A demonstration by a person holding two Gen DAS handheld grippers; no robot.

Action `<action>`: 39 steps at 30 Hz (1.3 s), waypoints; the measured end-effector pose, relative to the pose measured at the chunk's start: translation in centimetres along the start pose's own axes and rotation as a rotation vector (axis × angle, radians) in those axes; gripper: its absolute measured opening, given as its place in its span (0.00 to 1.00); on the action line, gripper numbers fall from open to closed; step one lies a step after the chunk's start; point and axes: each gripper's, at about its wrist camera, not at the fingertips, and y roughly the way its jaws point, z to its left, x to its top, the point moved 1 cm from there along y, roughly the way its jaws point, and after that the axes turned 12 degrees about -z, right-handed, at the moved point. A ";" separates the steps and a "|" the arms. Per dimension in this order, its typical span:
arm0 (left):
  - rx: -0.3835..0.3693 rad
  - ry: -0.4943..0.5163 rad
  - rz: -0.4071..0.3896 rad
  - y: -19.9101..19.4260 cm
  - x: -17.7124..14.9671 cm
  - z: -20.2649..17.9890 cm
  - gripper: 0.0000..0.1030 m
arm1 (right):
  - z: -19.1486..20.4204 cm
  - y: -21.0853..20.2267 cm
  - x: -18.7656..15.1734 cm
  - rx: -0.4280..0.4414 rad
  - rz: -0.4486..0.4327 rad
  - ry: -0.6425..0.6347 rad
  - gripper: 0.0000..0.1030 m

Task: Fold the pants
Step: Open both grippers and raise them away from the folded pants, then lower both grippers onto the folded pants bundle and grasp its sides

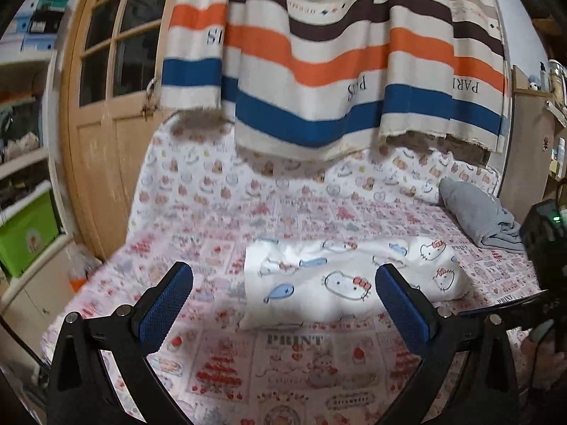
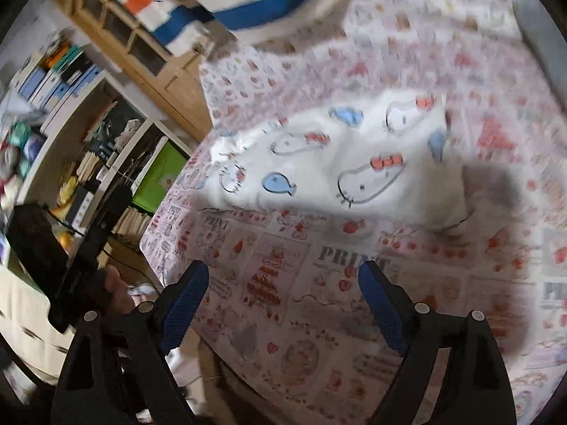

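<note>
Folding looks nearly or fully done: white cotton pants printed with cat faces and blue fish (image 1: 354, 279) lie as a compact bundle on the pink-patterned bedsheet (image 1: 290, 364), just ahead of both jaws. Left gripper (image 1: 283, 304) and right gripper (image 2: 283, 301) stand apart, empty.

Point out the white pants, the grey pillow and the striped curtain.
white pants (image 1: 347, 276): left wrist view, middle of the folded bundle.
grey pillow (image 1: 471, 209): left wrist view, its top face.
striped curtain (image 1: 319, 71): left wrist view, an orange stripe near the middle.
</note>
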 end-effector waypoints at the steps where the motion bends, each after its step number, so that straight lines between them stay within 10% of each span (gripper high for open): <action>1: -0.002 -0.001 0.007 0.1 -0.2 0.0 0.99 | 0.0 0.6 0.1 -0.004 0.012 -0.004 0.85; 10: -0.066 0.019 0.116 1.4 -1.9 -0.7 0.93 | 0.2 4.1 3.2 -0.058 -0.020 -0.006 0.85; 15: -0.082 -0.020 0.159 2.2 -2.7 -0.4 0.93 | -2.6 3.7 4.9 -0.094 -0.128 0.202 0.82; 23: -0.338 -0.388 0.399 5.8 -5.0 0.7 0.81 | -4.1 3.6 5.2 -0.070 -0.248 0.354 0.82; 30: -0.259 -0.655 0.392 7.4 -5.0 2.1 0.79 | -3.8 3.3 4.6 -0.103 -0.269 0.293 0.76; 39: -0.104 -0.720 0.345 11.1 -4.0 2.9 0.84 | -5.0 3.0 4.7 -0.106 -0.262 0.350 0.64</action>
